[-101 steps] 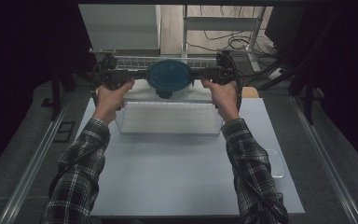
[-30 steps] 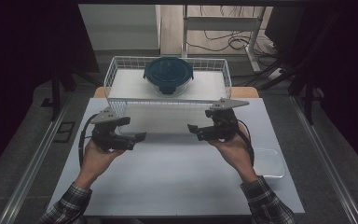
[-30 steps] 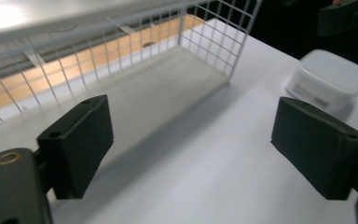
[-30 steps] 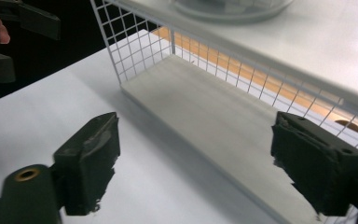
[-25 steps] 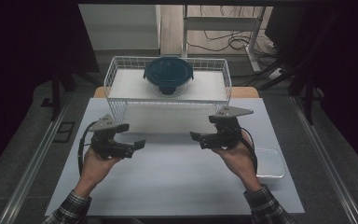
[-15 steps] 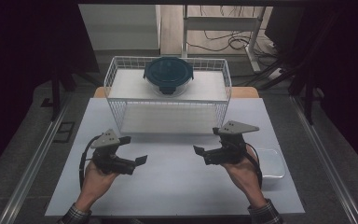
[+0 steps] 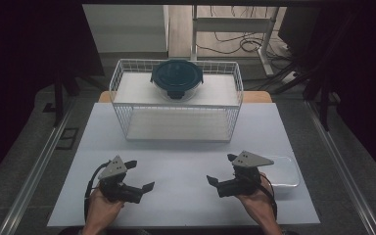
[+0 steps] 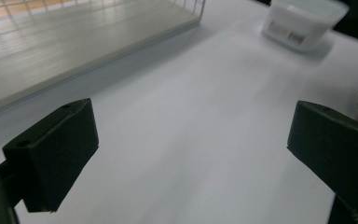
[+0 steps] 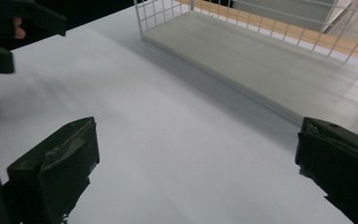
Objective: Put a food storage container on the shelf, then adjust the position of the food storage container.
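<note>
Both grippers, the left gripper (image 7: pixel 139 175) and right gripper (image 7: pixel 221 169), are held low over the tabletop (image 7: pixel 186 161), fingers spread wide and empty, their jaws having just been opening; a reach toward the clear container (image 7: pixel 286 171) is judged next

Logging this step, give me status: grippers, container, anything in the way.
Left gripper, right gripper open, empty. Lidded container atop wire rack. Nothing between.

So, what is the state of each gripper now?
Left gripper: open, holding nothing, jaws just opened wider.
Right gripper: open, holding nothing, jaws just opened wider.
</note>
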`<state>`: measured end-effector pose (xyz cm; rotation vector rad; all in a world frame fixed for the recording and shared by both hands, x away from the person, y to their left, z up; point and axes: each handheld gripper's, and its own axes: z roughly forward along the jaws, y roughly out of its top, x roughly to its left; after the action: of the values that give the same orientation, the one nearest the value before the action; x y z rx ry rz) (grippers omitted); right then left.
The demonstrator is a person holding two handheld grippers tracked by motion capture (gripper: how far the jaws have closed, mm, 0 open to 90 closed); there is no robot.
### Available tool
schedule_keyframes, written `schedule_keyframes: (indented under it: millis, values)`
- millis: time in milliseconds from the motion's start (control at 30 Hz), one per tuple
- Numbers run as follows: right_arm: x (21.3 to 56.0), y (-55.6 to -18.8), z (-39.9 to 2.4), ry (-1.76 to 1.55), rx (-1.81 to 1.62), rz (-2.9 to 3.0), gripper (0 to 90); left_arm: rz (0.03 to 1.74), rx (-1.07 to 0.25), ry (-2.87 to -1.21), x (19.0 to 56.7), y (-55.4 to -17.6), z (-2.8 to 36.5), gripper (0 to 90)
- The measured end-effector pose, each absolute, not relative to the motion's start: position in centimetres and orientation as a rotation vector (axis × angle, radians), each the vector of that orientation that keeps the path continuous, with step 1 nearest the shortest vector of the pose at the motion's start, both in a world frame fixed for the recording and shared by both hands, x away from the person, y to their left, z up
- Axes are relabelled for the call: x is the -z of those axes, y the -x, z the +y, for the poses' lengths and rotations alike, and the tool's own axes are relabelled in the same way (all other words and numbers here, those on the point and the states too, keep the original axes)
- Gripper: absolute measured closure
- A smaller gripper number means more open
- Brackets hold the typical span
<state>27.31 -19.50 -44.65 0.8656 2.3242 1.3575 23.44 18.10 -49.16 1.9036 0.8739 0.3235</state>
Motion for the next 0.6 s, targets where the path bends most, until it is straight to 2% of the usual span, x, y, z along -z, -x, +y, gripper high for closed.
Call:
schedule_keyframes:
  millis: [100,267,367,600]
  values:
    - [45.8,-26.8,-19.2,-0.853,-1.367,2.342,0.0,0.874,-0.316,-1.909,50.3,-22.7,18.1,0.4]
    - [48.2,-26.4,-18.4,-0.822,-1.294,2.377,0.1,0.873,-0.411,-1.955,51.2,-22.2,18.4,0.0]
    - [49.6,-26.7,-18.2,-0.818,-1.219,2.412,0.1,0.893,-0.421,-1.969,51.6,-22.4,18.7,0.0]
    - [49.1,-27.3,-19.1,-0.912,-1.229,2.382,1.2,0.915,-0.422,-1.987,52.1,-22.7,18.9,0.0]
